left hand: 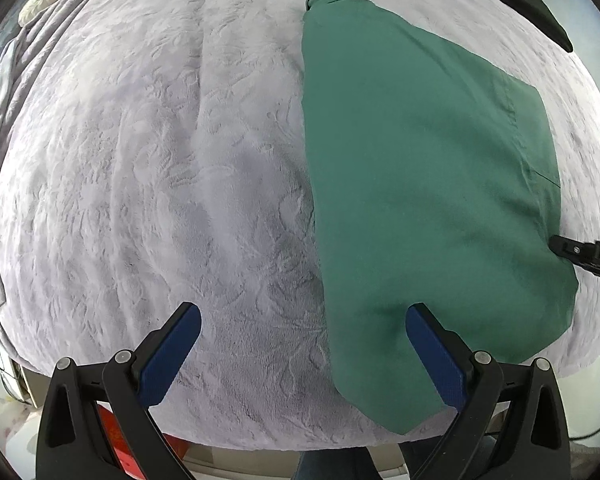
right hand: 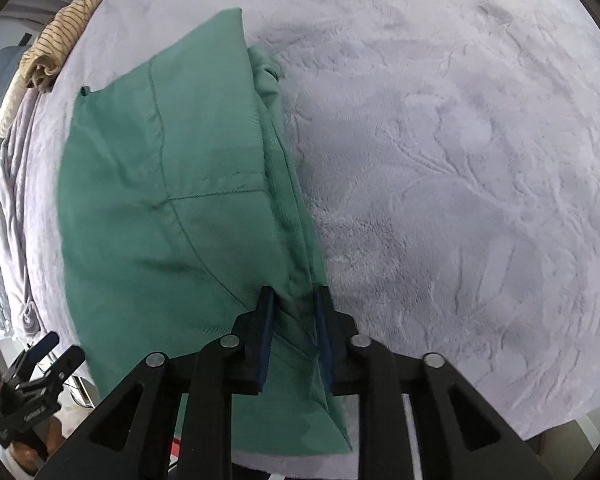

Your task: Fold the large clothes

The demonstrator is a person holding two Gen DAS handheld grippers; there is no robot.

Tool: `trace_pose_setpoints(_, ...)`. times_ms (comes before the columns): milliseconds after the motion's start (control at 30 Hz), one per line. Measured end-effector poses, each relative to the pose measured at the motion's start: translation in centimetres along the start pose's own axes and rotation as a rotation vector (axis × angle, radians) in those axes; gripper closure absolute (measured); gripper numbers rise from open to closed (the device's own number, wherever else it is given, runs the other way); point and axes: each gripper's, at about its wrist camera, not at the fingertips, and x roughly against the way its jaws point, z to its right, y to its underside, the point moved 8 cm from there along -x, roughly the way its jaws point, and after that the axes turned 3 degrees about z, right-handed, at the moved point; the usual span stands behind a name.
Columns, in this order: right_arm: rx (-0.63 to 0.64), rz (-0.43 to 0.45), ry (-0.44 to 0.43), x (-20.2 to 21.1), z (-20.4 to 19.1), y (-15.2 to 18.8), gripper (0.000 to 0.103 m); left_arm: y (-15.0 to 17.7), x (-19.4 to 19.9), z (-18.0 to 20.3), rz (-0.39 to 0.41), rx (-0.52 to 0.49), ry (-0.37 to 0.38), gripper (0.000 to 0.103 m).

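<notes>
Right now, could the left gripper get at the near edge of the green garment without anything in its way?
Probably yes. The left gripper is open just above the green garment, its right finger already over the cloth, nothing between them.

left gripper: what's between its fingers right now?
In the left wrist view, the open left gripper spans bare grey blanket and the near left edge of the green garment. It grips nothing.

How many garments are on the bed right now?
2: green garment near the front edge, in the right claw; striped garment bunched at the far corner. More may be hidden.
</notes>
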Motion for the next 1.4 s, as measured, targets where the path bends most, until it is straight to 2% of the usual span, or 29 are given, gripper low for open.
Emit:
trace_pose_setpoints(200, -0.006, 0.019, 0.025, 2.4, 0.4, 0.3, 0.08, -0.4, -0.2, -0.3, 0.0, -0.007, -0.009, 0.0)
trace_pose_setpoints(267, -0.014, 0.023, 0.028, 2.2, -0.5, 0.1, 0.08, -0.5, -0.3, -0.4, -0.001, -0.009, -0.011, 0.0)
trace_pose_setpoints(467, 0.012, 0.039, 0.054, 3.5, 0.1, 0.5, 0.078, -0.9, -0.2, -0.6, -0.001, -0.021, -0.018, 0.0)
trace_pose_setpoints(567, 0.037, 0.057, 0.07, 3.9, -1.1, 0.2, 0.056, -1.1, 0.0, -0.6, 0.001, -0.025, -0.024, 0.0)
trace_pose_setpoints(667, 0.073, 0.072, 0.08, 4.4, -2.4, -0.3, 0.049, -1.5, 0.2, -0.7, 0.001, -0.03, -0.033, 0.0)
trace_pose_setpoints(867, 0.09, 0.101, 0.067, 5.6, -3.5, -1.2, 0.021, -2.2, 1.2, -0.8, 0.016, -0.03, -0.042, 0.0)
trace_pose_setpoints(1133, 0.102, 0.123, 0.073, 6.9, -5.4, -1.9, 0.02, -3.5, 2.8, -1.0, 0.047, -0.003, -0.04, 0.0)
trace_pose_setpoints(1167, 0.102, 0.127, 0.077, 7.0, -5.5, -2.0, 0.018, -3.6, 3.1, -0.9, 0.053, -0.002, -0.039, 0.0)
trace_pose_setpoints(1200, 0.102, 0.131, 0.083, 7.3, -5.6, -2.0, 0.008, -3.8, 3.4, -0.9, 0.06, 0.0, -0.037, 0.0)
trace_pose_setpoints(1267, 0.106, 0.158, 0.099, 7.9, -5.9, -2.4, 0.0, -4.2, 4.0, -1.0, 0.076, 0.005, -0.042, 0.0)
trace_pose_setpoints(1400, 0.134, 0.181, 0.123, 8.6, -6.6, -2.6, 0.0, -4.6, 4.9, -0.9, 0.095, 0.012, -0.047, 0.0)
